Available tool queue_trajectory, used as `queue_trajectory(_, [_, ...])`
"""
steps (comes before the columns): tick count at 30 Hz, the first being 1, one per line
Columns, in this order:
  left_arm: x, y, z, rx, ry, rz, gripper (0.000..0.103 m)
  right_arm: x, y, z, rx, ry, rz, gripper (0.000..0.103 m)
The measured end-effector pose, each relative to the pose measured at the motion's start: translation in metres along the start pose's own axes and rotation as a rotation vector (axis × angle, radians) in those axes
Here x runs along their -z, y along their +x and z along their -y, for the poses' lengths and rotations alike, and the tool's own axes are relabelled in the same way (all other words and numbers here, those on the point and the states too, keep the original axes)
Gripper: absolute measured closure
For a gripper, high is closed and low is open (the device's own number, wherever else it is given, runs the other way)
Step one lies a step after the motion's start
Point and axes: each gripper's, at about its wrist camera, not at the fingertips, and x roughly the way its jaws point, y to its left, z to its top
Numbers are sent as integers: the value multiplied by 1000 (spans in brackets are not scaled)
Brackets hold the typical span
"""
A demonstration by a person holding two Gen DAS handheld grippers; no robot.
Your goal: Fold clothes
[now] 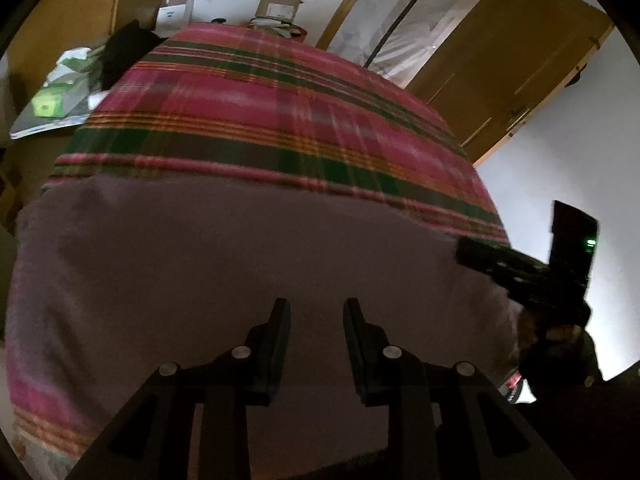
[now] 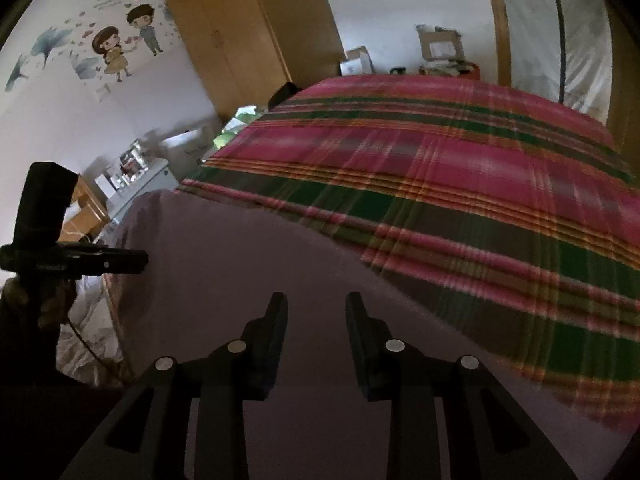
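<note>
I had both sets of jaws parted with nothing between them. My left gripper (image 1: pixel 316 308) hung over the mauve garment (image 1: pixel 240 264), which lay spread flat beneath and ahead of its fingertips on the plaid bedspread (image 1: pixel 280 112). My right gripper (image 2: pixel 316 302) hung over the same cloth, plaid stretching beyond and to its right.

Garment (image 1: pixel 240 264) lies on blanket's (image 1: pixel 280 112) near end.
</note>
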Motion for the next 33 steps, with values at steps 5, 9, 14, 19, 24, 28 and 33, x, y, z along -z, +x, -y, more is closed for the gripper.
queue_trajectory(5, [-12, 16, 4, 4, 13, -15, 75, -20, 26, 17, -49, 55, -47, 71])
queue_trajectory(9, [-17, 23, -4, -17, -7, -31, 75, -33, 42, 22, -118, 72, -78, 68])
queue_trajectory(14, [-21, 28, -20, -29, -58, -43, 75, -46, 60, 23, -150, 39, -124, 67])
queue_trajectory(19, [-25, 34, -29, -36, -76, -71, 75, -50, 74, 22, -193, 25, -166, 67])
queue_trajectory(24, [-27, 37, -37, -6, -101, -76, 75, -51, 80, 14, -250, 5, -200, 66])
queue_trajectory(28, [-27, 38, -38, 5, -111, -74, 75, -51, 76, 10, -260, -18, -200, 86])
queue_trajectory(33, [-27, 38, -36, -8, -111, -75, 75, -51, 59, -2, -274, -61, -152, 95])
